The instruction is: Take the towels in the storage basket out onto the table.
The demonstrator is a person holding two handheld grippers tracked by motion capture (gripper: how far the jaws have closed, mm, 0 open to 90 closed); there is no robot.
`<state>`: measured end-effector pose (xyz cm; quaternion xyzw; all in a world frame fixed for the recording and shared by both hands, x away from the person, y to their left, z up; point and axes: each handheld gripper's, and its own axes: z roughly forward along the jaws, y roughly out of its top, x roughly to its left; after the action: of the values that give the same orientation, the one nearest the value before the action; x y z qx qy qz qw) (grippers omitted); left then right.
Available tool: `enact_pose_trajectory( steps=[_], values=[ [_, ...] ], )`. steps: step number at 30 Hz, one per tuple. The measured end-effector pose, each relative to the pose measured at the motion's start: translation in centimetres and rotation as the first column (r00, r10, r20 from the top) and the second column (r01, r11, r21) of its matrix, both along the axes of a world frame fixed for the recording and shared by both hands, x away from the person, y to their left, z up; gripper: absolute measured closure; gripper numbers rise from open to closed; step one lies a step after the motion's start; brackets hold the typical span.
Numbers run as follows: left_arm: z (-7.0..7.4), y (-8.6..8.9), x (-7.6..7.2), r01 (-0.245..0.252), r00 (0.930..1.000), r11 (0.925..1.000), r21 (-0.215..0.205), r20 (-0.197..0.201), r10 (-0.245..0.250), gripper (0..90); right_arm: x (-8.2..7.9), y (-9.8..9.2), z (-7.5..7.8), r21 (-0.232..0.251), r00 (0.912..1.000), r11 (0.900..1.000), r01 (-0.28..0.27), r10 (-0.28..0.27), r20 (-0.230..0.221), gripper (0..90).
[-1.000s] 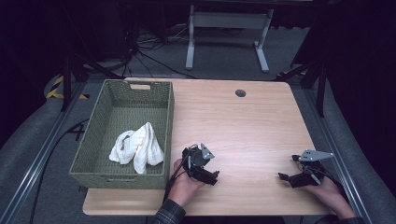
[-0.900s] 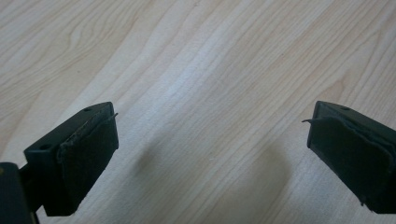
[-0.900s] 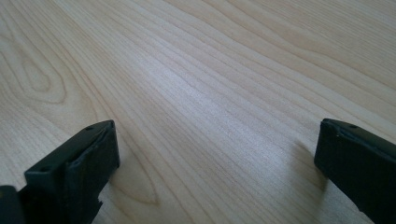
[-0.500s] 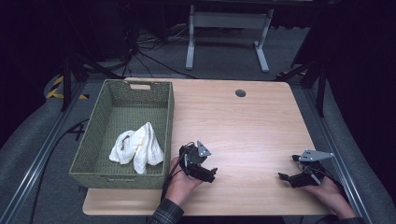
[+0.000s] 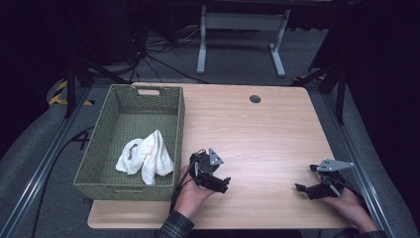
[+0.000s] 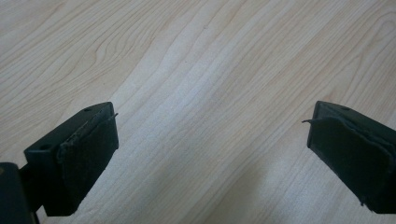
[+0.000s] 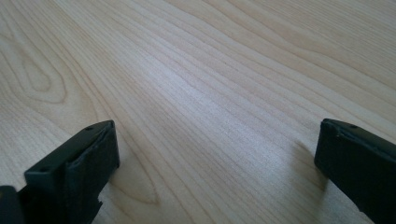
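Both grippers sat low at the near edge of the table (image 5: pixel 267 129), jaws spread wide and holding nothing; each gripper view showed bare wood grain between the pads. Left gripper (image 5: pixel 224 182) lay just right of the woven basket (image 5: pixel 106 130), nose pointing away from it toward mid-table. Right gripper (image 5: pixel 302 188) rested well apart, near the right corner.

Nearest work item: the white cloth (image 5: pixel 145 158), bunched in the near end of the basket, close to the right wall.

Judgement: next step looked like a reach for the cloth. To do it well, the left gripper had to turn toward the basket, rise over the rim, then descend on the highest fold with jaws wide, closing on a thick bunch, not a single layer. Farther off, a grommet hole (image 5: pixel 255 98), then floor and a stand's legs (image 5: pixel 237 42).
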<state>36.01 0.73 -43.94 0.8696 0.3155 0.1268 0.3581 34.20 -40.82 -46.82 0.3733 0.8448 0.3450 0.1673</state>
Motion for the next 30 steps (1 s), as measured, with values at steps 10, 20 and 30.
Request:
enact_pose_trajectory(
  steps=[10,20,30],
  values=[
    [1.0,0.0,0.1,-0.001,1.0,1.0,-0.007,0.006,0.001,2.4,0.0,0.0,0.0,0.0,1.0,1.0,0.0,0.0,0.0,0.2],
    [2.0,-0.1,0.3,0.005,1.0,1.0,-0.006,0.007,-0.005,2.4,0.0,0.0,0.0,0.0,1.0,1.0,0.0,0.0,0.0,0.2],
    [2.8,0.2,0.5,0.006,0.9999,0.9996,-0.028,0.012,-0.006,2.5,0.1,0.0,0.0,0.002,1.0,1.0,0.002,-0.002,-0.001,0.2]
  ],
)
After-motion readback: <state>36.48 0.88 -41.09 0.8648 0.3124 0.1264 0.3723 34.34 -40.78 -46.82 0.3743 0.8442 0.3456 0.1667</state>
